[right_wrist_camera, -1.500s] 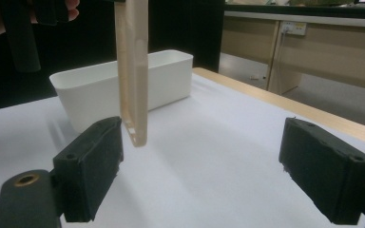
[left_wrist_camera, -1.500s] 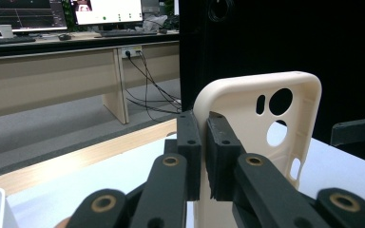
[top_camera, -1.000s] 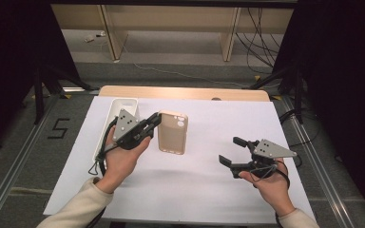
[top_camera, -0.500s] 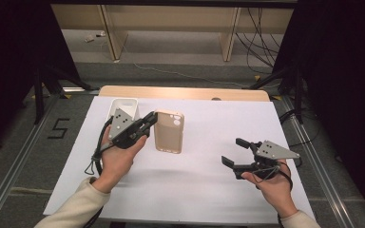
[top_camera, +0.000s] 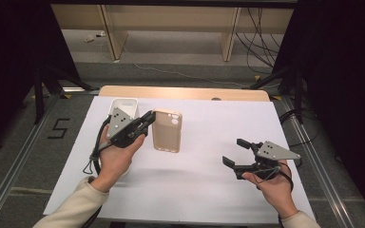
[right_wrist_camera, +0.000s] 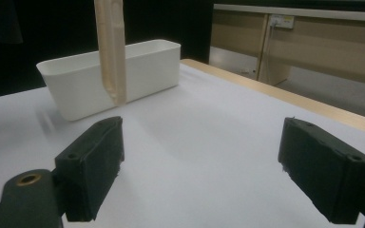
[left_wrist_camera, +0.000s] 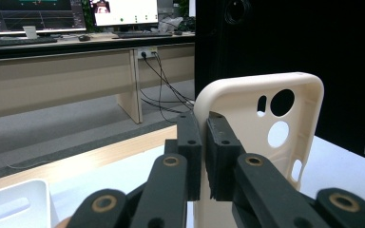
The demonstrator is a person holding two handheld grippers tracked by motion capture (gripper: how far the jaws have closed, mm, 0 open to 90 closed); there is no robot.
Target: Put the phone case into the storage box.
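Observation:
A beige phone case [top_camera: 167, 130] with camera cut-outs hangs above the white table sheet, held by its left edge. My left gripper [top_camera: 149, 117] is shut on that edge. In the left gripper view the two black pads [left_wrist_camera: 190, 137] pinch the rim of the phone case [left_wrist_camera: 256, 118], which stands upright. My right gripper [top_camera: 234, 152] rests low at the front right with its jaws wide apart and nothing between them. From the right gripper [right_wrist_camera: 199, 161] I see the phone case [right_wrist_camera: 110, 47] edge-on, its lower corner off the table.
A white rectangular bin [top_camera: 123, 105] stands at the back left of the white sheet [top_camera: 195, 190], just behind my left hand; it is also visible as the white bin [right_wrist_camera: 109, 76]. A wooden table edge [top_camera: 185, 92] runs along the back. Dark curtains flank both sides.

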